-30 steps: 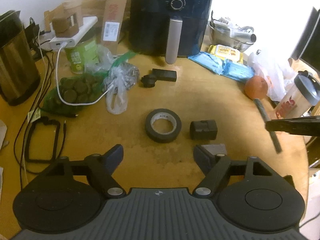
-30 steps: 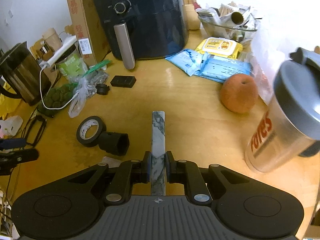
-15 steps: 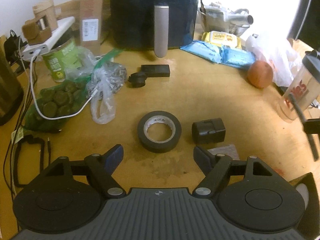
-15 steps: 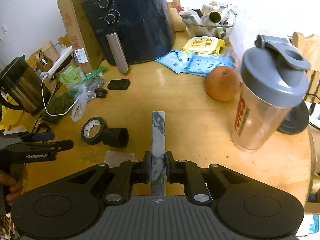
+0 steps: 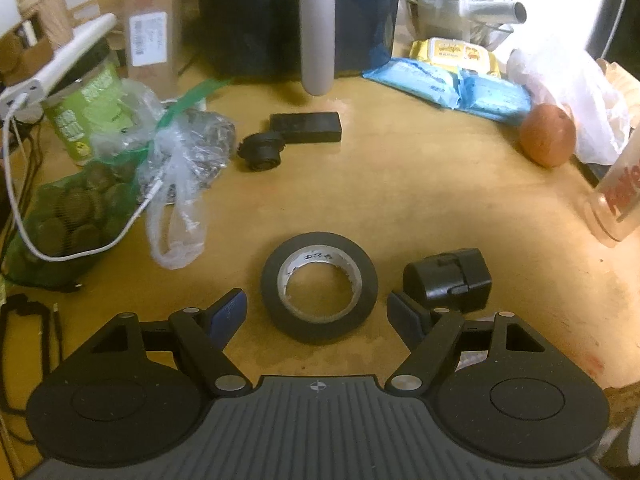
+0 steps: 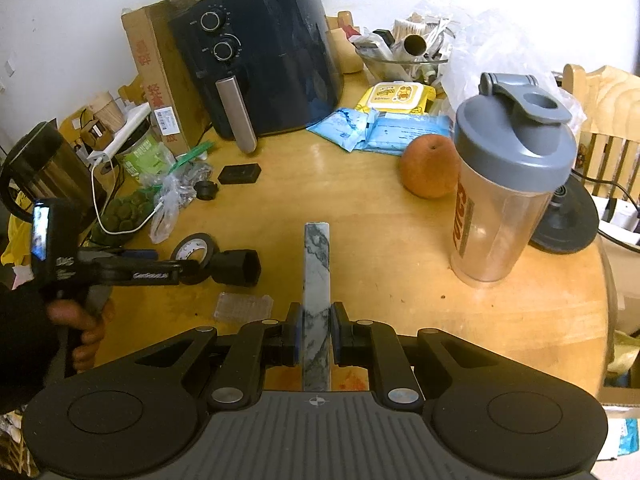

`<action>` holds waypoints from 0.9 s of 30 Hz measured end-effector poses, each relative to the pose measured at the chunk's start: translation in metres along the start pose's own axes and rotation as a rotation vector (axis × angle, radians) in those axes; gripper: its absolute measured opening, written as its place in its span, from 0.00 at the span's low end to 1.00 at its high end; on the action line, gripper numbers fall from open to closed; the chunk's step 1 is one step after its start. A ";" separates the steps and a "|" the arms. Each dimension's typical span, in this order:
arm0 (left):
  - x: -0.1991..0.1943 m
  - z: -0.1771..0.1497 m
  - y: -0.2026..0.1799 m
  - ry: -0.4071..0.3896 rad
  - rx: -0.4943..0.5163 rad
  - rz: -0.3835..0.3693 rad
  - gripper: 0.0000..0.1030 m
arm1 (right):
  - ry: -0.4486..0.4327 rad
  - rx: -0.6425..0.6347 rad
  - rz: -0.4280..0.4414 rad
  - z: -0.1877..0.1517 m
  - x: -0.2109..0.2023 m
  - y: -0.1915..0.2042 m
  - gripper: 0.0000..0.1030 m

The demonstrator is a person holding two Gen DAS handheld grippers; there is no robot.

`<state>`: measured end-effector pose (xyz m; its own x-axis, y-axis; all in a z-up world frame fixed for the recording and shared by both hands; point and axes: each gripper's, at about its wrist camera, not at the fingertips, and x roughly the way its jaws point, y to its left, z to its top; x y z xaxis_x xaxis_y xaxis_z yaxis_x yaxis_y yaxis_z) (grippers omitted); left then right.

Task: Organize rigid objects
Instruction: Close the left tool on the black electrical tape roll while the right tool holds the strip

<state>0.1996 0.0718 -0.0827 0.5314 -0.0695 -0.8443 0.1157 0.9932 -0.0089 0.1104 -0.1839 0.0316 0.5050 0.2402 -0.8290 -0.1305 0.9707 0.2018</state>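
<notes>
A black tape roll lies flat on the wooden table, just ahead of my left gripper, whose jaws stand open on either side of the roll's near edge without touching it. A black adapter block sits right of the roll, close to the right fingertip. My right gripper is shut on a marbled grey-white bar that sticks forward above the table. The right wrist view also shows the left gripper, held by a hand, over the tape roll.
A dark air fryer and a cardboard box stand at the back. A shaker bottle and an orange fruit stand right. A flat black box and small black cap lie mid-table, plastic bags left.
My left gripper has come down and forward, so the tape roll now sits between its open fingertips. My right gripper has risen and pulled back a little, still gripping the bar.
</notes>
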 end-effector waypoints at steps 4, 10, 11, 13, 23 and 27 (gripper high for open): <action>0.010 0.005 -0.002 0.003 0.019 0.007 0.75 | 0.001 0.014 -0.006 -0.003 -0.003 -0.003 0.16; 0.023 0.009 -0.005 0.026 0.039 0.020 0.74 | -0.001 0.036 -0.027 -0.007 -0.007 -0.010 0.16; 0.026 0.009 -0.005 0.034 0.037 0.022 0.70 | -0.001 0.038 -0.030 -0.007 -0.007 -0.010 0.16; 0.029 0.007 -0.004 0.039 0.026 0.017 0.70 | 0.000 0.044 -0.036 -0.008 -0.007 -0.011 0.16; 0.025 0.005 -0.002 0.050 0.012 0.057 0.70 | 0.054 0.072 -0.104 -0.012 0.002 -0.016 0.16; 0.016 0.002 0.003 0.045 -0.002 0.051 0.70 | 0.069 0.074 -0.110 -0.013 0.004 -0.018 0.16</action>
<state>0.2101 0.0738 -0.0952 0.4987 -0.0142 -0.8667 0.0871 0.9956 0.0338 0.1034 -0.2005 0.0174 0.4522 0.1337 -0.8818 -0.0132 0.9896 0.1433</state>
